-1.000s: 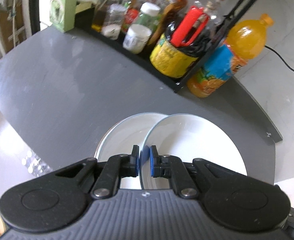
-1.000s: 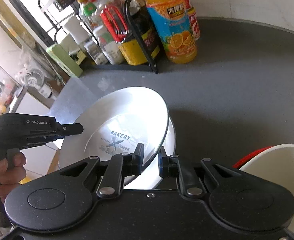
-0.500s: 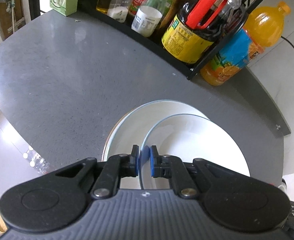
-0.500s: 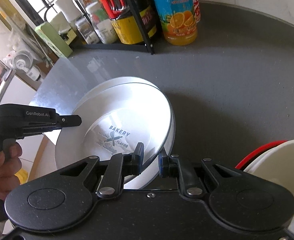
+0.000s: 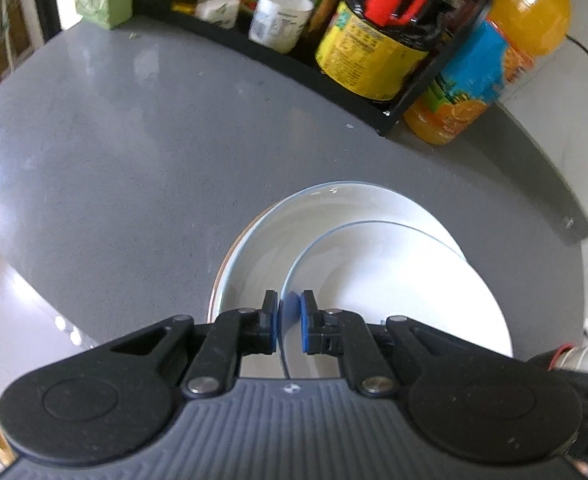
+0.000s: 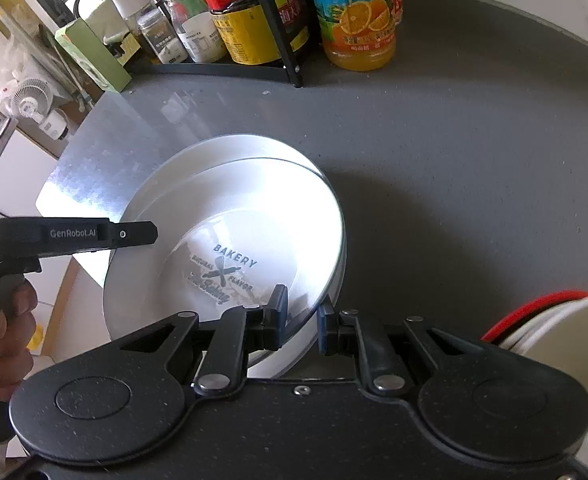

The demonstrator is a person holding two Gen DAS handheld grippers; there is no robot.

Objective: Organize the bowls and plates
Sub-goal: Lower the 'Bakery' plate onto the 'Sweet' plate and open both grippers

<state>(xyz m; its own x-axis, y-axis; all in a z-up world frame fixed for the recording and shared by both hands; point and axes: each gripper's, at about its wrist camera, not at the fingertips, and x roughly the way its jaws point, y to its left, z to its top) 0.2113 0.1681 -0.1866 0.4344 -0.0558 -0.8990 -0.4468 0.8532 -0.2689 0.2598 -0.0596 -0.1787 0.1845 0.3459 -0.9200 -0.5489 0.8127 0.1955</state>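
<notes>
While a white plate (image 6: pixel 229 240) overlaps another, bottles (image 6: pixel 354 12) fill the rack (image 6: pixel 277 40).

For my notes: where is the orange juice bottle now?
In the right wrist view, the orange juice bottle stands upright at the counter's far edge, just right of the black rack.

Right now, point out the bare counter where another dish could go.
Bare grey counter lies right of the stacked plates, bordered by the juice bottle and the bowls. Another patch lies between rack and plates. The rack side is crowded.

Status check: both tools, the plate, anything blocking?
Left tool and right tool both shut on BAKERY plate, opposite rims. Held tilted above lower plate. Nothing blocking.
</notes>
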